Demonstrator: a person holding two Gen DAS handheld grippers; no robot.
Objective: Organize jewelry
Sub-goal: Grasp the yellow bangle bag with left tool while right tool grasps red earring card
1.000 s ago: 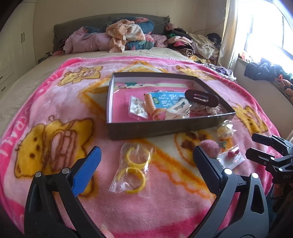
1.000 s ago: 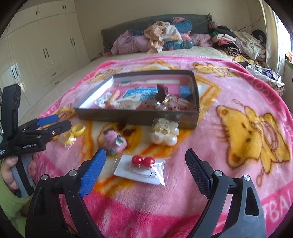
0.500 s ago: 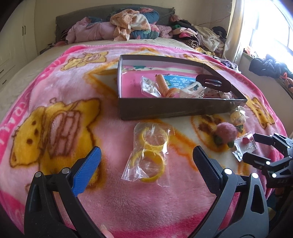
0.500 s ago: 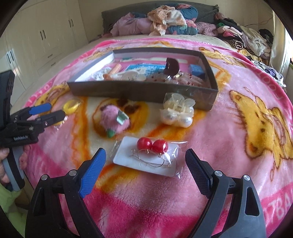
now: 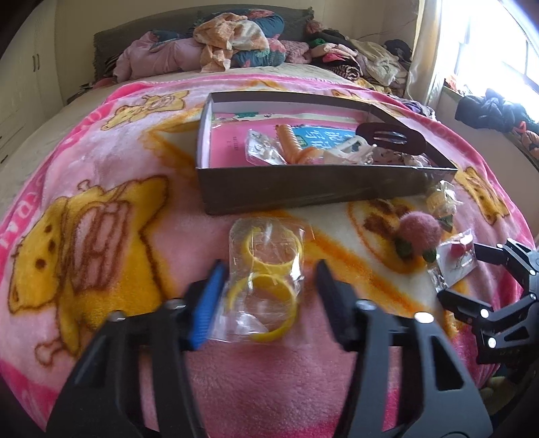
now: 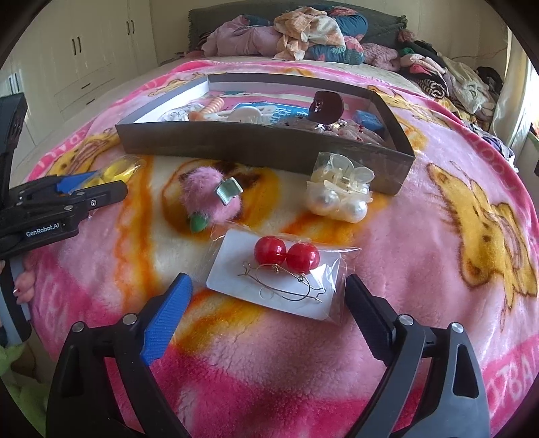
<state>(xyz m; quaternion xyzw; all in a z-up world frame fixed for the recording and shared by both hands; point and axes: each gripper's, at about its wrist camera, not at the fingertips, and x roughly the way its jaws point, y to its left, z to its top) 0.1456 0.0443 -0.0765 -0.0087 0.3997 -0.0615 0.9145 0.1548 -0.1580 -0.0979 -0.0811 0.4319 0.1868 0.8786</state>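
closing around the clear bag of yellow rings (image 5: 264,283), the left gripper (image 5: 269,286) has the bag between its jaws, but the pads do not seem to press on it yet. the bag lies on the pink blanket (image 5: 101,161), just in front of the near wall of the dark box (image 5: 303,192). to do this step well, i think the jaws should catch the plastic and one ring together, low but not digging into the soft fleece, because thin plastic alone may slip out. the right gripper (image 6: 266,303) stands wide open and holds nothing; the card with red ball earrings (image 6: 283,276) lies between its fingers. the pearl clip packet (image 6: 340,192) and a pink fluffy clip (image 6: 209,198) wait beside the box.

the surface is a bed with a thick cartoon blanket, so things sink a little. behind are piled clothes (image 6: 303,30), white cupboards (image 6: 84,43) at the left, and a bright window (image 5: 512,50) at the right.
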